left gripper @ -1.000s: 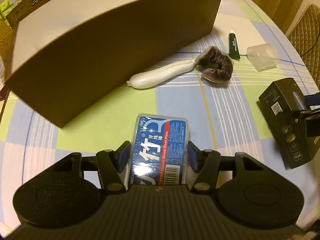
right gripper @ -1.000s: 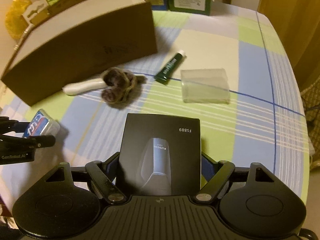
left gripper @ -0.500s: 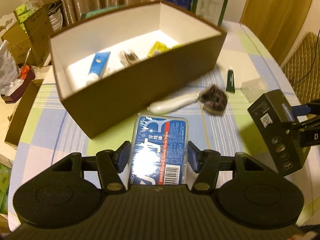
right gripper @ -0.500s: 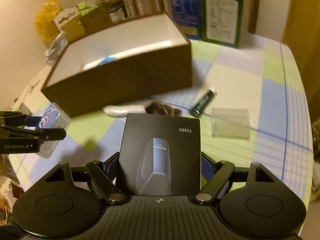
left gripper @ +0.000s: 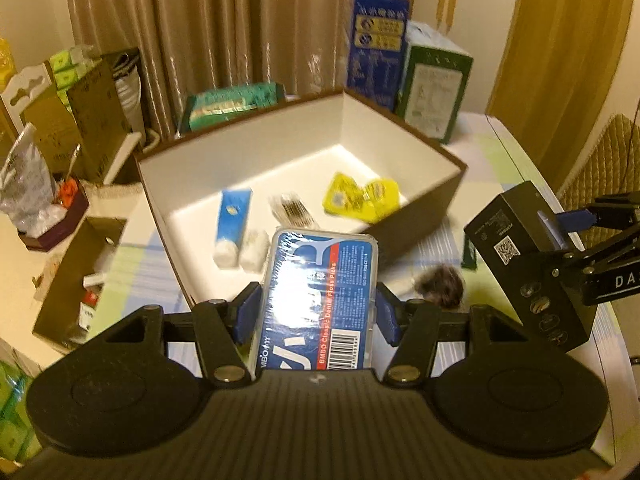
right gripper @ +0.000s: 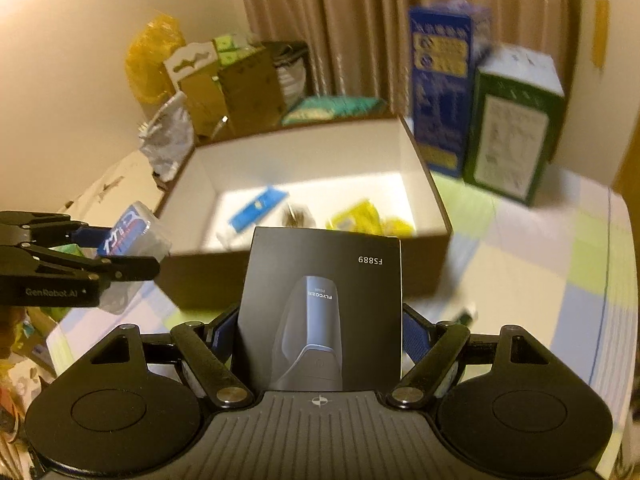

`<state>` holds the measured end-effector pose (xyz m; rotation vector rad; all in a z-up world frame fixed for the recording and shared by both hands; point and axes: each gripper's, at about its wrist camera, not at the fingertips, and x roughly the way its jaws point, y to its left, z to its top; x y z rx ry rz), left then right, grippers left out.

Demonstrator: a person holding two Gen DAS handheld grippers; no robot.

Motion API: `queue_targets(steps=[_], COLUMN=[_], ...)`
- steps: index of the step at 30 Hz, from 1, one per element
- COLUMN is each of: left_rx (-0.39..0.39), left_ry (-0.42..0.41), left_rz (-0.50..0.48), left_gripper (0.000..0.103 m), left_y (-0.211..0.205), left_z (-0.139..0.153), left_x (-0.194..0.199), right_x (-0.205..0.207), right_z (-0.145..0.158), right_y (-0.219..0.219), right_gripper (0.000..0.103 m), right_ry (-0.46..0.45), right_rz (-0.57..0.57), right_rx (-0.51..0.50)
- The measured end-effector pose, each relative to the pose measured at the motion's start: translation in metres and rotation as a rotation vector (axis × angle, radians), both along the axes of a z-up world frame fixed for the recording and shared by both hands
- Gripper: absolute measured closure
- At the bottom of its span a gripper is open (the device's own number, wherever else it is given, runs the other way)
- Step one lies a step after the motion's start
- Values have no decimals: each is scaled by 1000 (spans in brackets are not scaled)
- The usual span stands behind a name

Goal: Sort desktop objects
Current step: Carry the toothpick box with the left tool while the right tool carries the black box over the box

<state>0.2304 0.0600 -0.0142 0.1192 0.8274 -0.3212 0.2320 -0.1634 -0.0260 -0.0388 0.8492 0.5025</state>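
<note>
Both grippers rose, the left gripper (left gripper: pixel 316 316) clamped on the floss-pick case (left gripper: pixel 320 300), the right gripper (right gripper: pixel 320 340) on the black shaver box (right gripper: pixel 324 304), so I judged the brown storage box (left gripper: pixel 416 216) came within reach for dropping.

A home: curtains (left gripper: pixel 240 32), checked tablecloth (right gripper: pixel 560 248), household clutter.

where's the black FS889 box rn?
Clamped in the right tongs: the black FS889 box fills the centre of the right wrist view, just short of the brown storage box; the left wrist view shows it at the right edge.
</note>
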Motion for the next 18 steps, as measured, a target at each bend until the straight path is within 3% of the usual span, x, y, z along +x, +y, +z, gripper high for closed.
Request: queue_targets(steps=[10, 18], left_rx=[3, 10], left_ry=[-63, -59], left_rz=[25, 41], left_gripper=[49, 49], left_y=[9, 15], left_z=[21, 19], left_x=[61, 127], right_x=[74, 138], right_z=[25, 16], right_y=[43, 74], right_gripper=[26, 26], right_ry=[-90, -102], right_rz=[59, 87], right_rx=[11, -40])
